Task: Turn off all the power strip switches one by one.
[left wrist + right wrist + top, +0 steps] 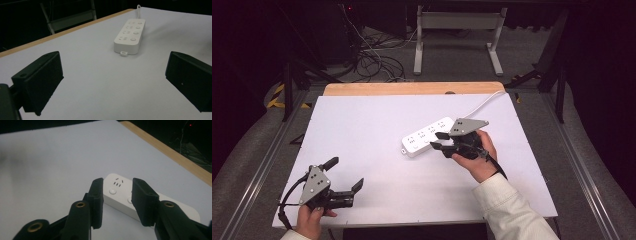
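- Left gripper (346, 176): rests at the near left corner of the table (362, 125), jaws wide apart, nothing between them. Well apart from the work; best kept idle there.
- Right gripper (438, 140): jaws partly drawn together, straddling the near end of the power strip (428, 137). In the right gripper view the pads (96, 195) flank the strip's body; cannot tell whether they press on it yet.
- Judgement: squeeze evenly across the strip's width, clear of the round buttons (112, 191), before any lift or slide.
- Farther back: the strip's white cord (482, 103) runs to the wooden table edge; allow it slack.
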The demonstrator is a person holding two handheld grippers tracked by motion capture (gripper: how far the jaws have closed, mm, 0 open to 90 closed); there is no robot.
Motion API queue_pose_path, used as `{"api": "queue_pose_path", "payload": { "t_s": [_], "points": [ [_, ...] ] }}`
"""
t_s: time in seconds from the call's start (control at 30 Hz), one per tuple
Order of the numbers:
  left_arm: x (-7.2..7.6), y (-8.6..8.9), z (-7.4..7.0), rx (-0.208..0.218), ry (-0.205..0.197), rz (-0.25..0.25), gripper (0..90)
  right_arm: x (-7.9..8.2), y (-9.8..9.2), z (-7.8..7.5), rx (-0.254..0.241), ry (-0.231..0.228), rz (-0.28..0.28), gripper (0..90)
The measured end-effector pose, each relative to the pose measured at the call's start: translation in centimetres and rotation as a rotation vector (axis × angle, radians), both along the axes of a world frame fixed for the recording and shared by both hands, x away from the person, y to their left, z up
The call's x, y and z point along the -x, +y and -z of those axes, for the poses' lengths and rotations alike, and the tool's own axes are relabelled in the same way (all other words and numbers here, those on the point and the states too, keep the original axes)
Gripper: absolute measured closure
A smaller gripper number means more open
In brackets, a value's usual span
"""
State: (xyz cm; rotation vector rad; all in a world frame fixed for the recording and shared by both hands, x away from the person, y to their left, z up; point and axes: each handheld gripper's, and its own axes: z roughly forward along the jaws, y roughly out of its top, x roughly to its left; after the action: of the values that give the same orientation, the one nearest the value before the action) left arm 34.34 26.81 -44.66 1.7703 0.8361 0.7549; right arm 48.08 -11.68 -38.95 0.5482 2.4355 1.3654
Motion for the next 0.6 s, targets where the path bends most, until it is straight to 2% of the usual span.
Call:
{"api": "queue_pose_path", "payload": {
  "t_s": [0.03, 0.07, 0.1, 0.17, 0.33, 0.4, 0.53, 0.57, 0.6],
  "points": [
    [0.0, 0.0, 0.0, 0.000, -0.001, 0.000, 2.1, -0.2, 0.0, 0.0, -0.039, 0.055, -0.020, 74.0],
    [0.0, 0.0, 0.0, -0.003, -0.003, 0.002, 2.2, -0.3, 0.2, -0.1, -0.051, 0.069, -0.042, 76.5],
    [0.0, 0.0, 0.0, -0.003, -0.002, 0.002, 2.1, -0.4, 0.5, -0.2, -0.026, 0.071, -0.042, 82.6],
    [0.0, 0.0, 0.0, -0.002, -0.002, 0.004, 2.1, -0.5, 0.9, -0.2, -0.013, 0.065, -0.040, 90.0],
    [0.0, 0.0, 0.0, 0.002, -0.001, 0.004, 2.1, -1.0, 1.7, -0.1, 0.018, 0.057, -0.015, 90.0],
    [0.0, 0.0, 0.0, 0.000, -0.005, 0.005, 2.2, -1.4, 2.2, 0.1, 0.014, 0.089, -0.015, 90.0],
    [0.0, 0.0, 0.0, 0.000, -0.002, 0.003, 2.2, -1.8, 2.9, 0.5, 0.025, 0.102, 0.002, 90.0],
    [0.0, 0.0, 0.0, 0.002, 0.000, 0.003, 2.2, -2.1, 3.3, 0.8, 0.049, 0.093, 0.004, 90.0],
    [0.0, 0.0, 0.0, 0.003, 0.000, 0.003, 2.2, -2.1, 3.3, 0.8, 0.049, 0.093, 0.004, 90.0]
  ]
}}
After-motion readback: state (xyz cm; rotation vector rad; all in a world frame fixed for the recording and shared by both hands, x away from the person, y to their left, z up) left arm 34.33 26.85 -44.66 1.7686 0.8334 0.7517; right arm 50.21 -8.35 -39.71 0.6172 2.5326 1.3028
